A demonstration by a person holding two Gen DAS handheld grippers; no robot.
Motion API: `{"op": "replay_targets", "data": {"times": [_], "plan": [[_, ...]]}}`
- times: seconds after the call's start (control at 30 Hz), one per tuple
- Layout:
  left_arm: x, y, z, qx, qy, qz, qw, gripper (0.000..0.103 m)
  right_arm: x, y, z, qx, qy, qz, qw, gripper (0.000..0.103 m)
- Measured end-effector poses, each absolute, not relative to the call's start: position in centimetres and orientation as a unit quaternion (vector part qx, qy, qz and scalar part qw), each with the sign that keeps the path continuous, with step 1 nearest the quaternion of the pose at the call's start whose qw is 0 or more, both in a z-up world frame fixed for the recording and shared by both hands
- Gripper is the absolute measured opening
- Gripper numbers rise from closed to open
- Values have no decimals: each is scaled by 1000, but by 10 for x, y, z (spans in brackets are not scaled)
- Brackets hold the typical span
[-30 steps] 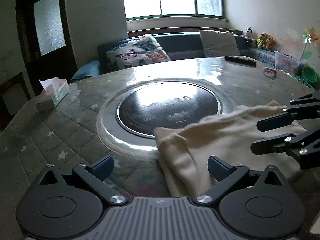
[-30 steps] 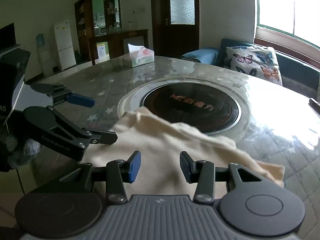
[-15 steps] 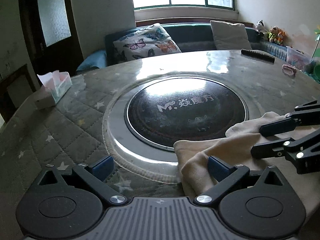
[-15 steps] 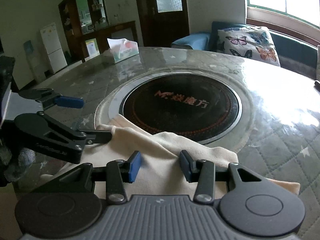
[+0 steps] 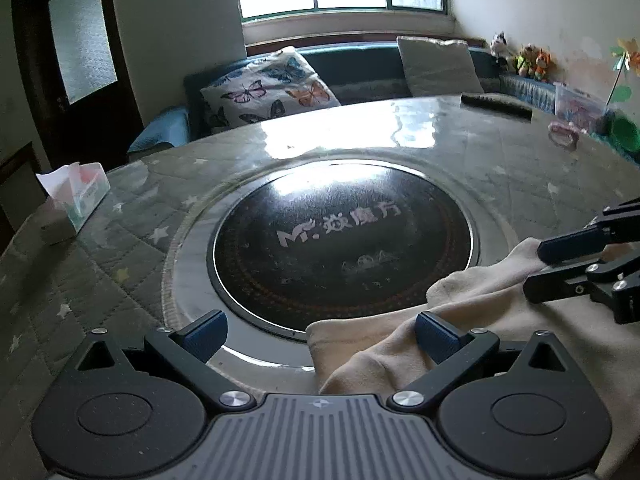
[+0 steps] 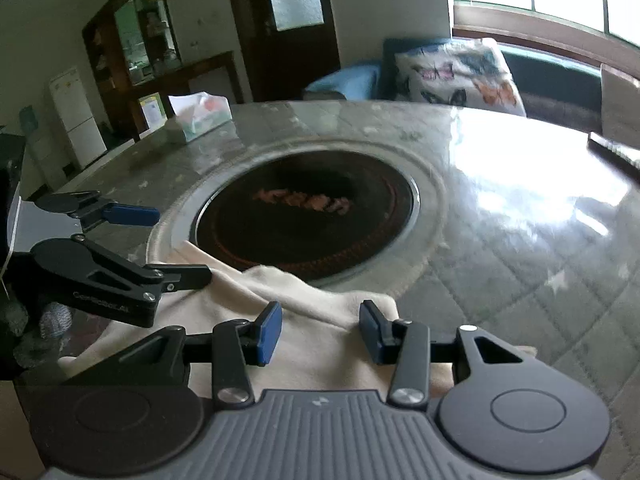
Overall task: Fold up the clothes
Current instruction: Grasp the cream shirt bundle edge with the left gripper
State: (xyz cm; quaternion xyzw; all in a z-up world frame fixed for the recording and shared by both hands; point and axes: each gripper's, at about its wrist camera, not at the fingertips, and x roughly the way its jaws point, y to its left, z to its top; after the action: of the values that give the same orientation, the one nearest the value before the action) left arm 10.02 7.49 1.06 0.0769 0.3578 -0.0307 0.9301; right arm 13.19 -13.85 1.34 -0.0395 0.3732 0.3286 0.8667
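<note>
Left wrist view | cream garment [image 5: 472,320] bunched just beside hob disc [image 5: 340,244] on bench | soft, light, limp; best gripped at hem corner | left gripper [image 5: 320,330] jaws apart, empty | right gripper [image 6: 320,330] jaws apart over cloth.

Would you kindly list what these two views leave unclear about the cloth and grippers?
- Cream garment: near part hidden under the left gripper body, left wrist view; type unclear.
- Right gripper: whether the pads touch cloth, cannot tell.
- Burner lettering: motion-blurred, right wrist view.
</note>
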Motion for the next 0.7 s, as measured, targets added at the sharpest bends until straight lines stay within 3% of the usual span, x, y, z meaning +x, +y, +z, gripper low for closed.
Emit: {"op": "replay_targets", "data": {"times": [0.7], "plan": [[76,120,31,9,353,13,936,103,90,-112,35,-91,332,370,863,43]]}}
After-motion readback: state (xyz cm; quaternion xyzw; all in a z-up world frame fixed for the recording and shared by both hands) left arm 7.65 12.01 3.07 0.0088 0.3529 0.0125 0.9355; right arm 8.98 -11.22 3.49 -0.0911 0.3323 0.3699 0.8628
